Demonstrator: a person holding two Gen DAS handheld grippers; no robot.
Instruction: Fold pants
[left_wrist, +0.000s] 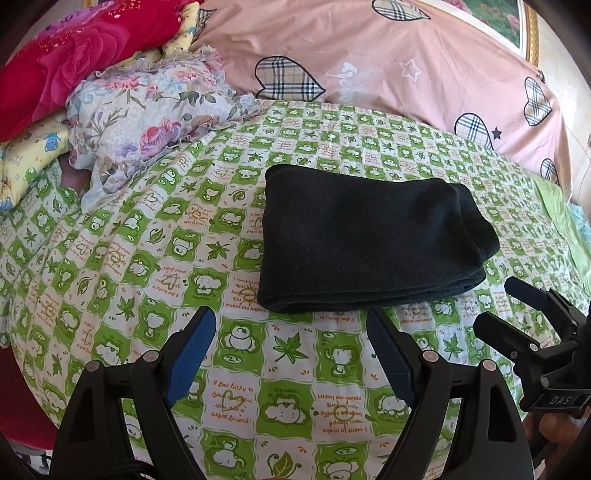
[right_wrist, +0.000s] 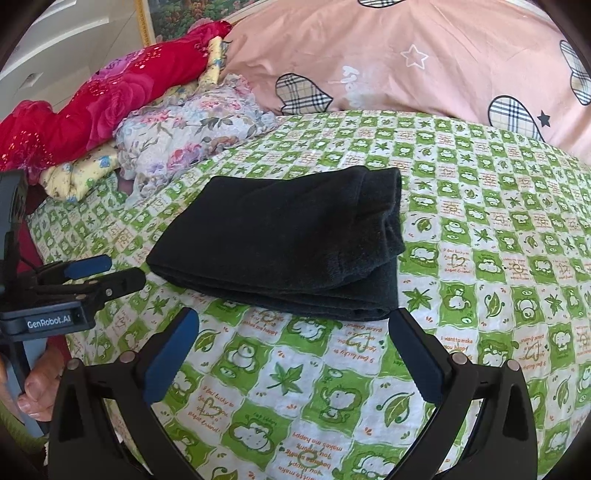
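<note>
The black pants (left_wrist: 369, 240) lie folded into a thick rectangle on the green-and-white checked bedsheet (left_wrist: 288, 369); they also show in the right wrist view (right_wrist: 280, 240). My left gripper (left_wrist: 291, 321) is open and empty, a short way in front of the pants' near edge. My right gripper (right_wrist: 291, 317) is open and empty, its tips just short of the pants' near edge. The right gripper also shows in the left wrist view (left_wrist: 498, 306), and the left gripper in the right wrist view (right_wrist: 122, 271).
A floral pillow (left_wrist: 147, 125), a red rose-print blanket (left_wrist: 66, 62) and a yellow cloth (left_wrist: 29, 158) are piled at the back left. A pink quilt with plaid hearts (left_wrist: 406, 66) lies along the back. A framed picture (left_wrist: 509, 22) is behind it.
</note>
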